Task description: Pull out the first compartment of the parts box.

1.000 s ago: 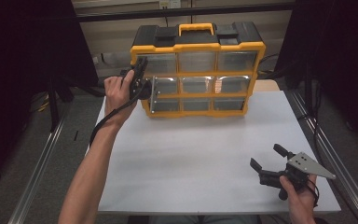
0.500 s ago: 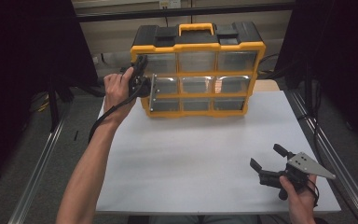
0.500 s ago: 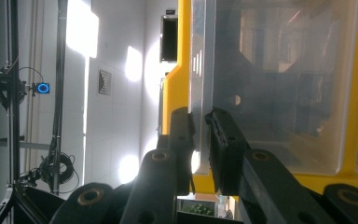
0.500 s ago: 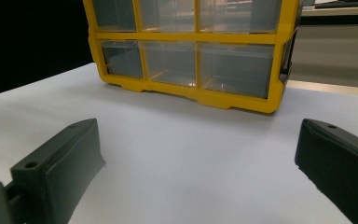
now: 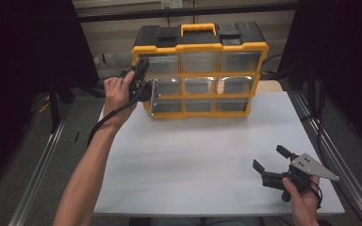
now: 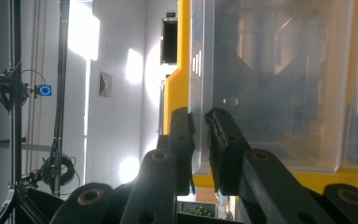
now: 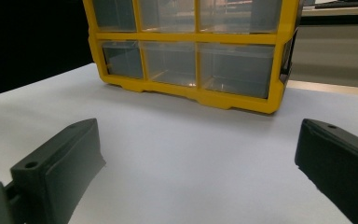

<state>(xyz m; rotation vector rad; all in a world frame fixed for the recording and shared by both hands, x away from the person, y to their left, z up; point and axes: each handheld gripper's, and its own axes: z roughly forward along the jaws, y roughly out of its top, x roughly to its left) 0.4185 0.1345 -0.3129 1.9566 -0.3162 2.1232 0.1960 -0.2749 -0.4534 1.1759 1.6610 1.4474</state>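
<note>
A yellow organiser [image 5: 200, 48] with a black lid and several clear drawers stands at the back of the white table [image 5: 202, 150]. My left gripper [image 5: 147, 89] is at its left side, level with the middle row. In the left gripper view the jaws of that gripper [image 6: 199, 116] are shut on the thin clear front edge of the left middle drawer [image 6: 270, 84]. That drawer [image 5: 167, 87] seems to stick out slightly. My right gripper [image 5: 268, 157] rests low at the table's near right, open and empty. In its own view my right gripper [image 7: 198, 133] faces the organiser [image 7: 186, 38].
Metal rails run along both sides of the table [image 5: 37, 188]. Dark curtains hang left and right. The left gripper's cable [image 5: 104, 120] trails along the forearm. Bare white tabletop lies between the organiser and the right gripper.
</note>
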